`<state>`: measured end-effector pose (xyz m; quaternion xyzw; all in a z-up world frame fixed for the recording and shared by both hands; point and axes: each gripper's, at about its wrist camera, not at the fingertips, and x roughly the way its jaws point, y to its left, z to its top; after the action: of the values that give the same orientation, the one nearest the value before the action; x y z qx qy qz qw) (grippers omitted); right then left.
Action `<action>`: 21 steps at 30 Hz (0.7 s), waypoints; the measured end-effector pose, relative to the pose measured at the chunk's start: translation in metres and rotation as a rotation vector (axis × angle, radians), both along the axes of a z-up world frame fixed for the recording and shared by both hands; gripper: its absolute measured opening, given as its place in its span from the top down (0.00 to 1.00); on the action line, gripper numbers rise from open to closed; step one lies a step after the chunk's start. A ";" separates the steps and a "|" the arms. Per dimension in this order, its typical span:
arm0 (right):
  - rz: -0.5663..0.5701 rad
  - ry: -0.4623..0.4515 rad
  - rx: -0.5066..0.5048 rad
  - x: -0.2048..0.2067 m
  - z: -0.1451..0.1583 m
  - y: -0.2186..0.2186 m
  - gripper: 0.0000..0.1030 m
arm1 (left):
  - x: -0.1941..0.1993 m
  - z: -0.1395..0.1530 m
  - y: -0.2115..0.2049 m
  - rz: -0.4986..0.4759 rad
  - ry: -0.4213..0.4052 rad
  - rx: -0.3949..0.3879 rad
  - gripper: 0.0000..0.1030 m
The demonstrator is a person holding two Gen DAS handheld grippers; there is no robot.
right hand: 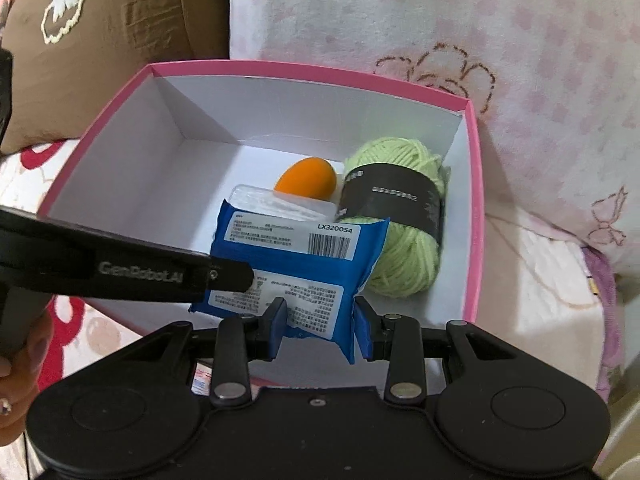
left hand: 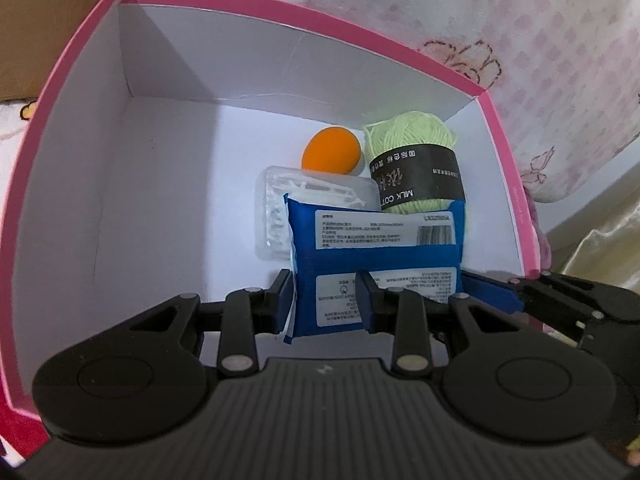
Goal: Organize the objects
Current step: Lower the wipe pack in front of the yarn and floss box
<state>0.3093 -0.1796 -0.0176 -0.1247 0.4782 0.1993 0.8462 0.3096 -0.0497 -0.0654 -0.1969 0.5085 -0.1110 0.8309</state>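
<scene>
A blue packet [left hand: 372,264] with white labels is held over the pink box [left hand: 72,80], white inside. My left gripper [left hand: 326,304] is shut on the packet's near left part. My right gripper [right hand: 320,328] is shut on the same blue packet [right hand: 296,256] at its near right corner. In the box lie a green yarn ball [left hand: 416,160] with a black band, an orange egg-shaped sponge [left hand: 330,154] and a clear plastic case [left hand: 280,208], partly hidden under the packet. The left gripper's arm crosses the right wrist view at the left.
The pink box [right hand: 476,200] stands on a bed with pink-and-white floral bedding [right hand: 520,80]. A brown cushion [right hand: 100,40] lies behind it at the left. The box's left half is bare white floor [left hand: 140,220].
</scene>
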 end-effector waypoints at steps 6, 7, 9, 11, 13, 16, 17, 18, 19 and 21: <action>0.009 -0.096 -0.051 -0.012 0.014 -0.005 0.60 | 0.003 -0.003 -0.011 -0.014 0.010 -0.020 0.72; 0.015 -0.103 -0.035 -0.014 0.017 -0.007 0.60 | 0.003 -0.003 -0.012 -0.018 0.010 -0.027 0.72; 0.022 -0.120 -0.005 -0.019 0.022 -0.013 0.60 | 0.004 -0.004 -0.015 -0.022 0.010 -0.055 0.72; 0.026 -0.134 0.022 -0.024 0.025 -0.019 0.60 | 0.005 -0.002 -0.019 -0.020 0.006 -0.047 0.72; 0.028 -0.144 0.050 -0.028 0.028 -0.025 0.60 | 0.004 0.000 -0.020 -0.019 -0.006 -0.029 0.72; 0.033 -0.152 0.093 -0.036 0.034 -0.033 0.60 | -0.003 0.009 -0.016 -0.020 -0.032 -0.005 0.72; 0.034 -0.156 0.108 -0.039 0.037 -0.036 0.59 | -0.006 0.014 -0.016 -0.021 -0.042 0.007 0.72; 0.037 -0.156 0.124 -0.043 0.040 -0.037 0.58 | -0.009 0.019 -0.014 -0.022 -0.050 0.019 0.72; 0.039 -0.156 0.139 -0.046 0.043 -0.038 0.57 | -0.013 0.025 -0.013 -0.024 -0.061 0.036 0.72; 0.045 -0.158 0.162 -0.054 0.050 -0.041 0.55 | -0.023 0.039 -0.011 -0.031 -0.084 0.066 0.69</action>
<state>0.2556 -0.2210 0.0326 -0.0818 0.3895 0.2456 0.8839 0.2869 -0.0606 -0.0259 -0.1568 0.4796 -0.1153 0.8556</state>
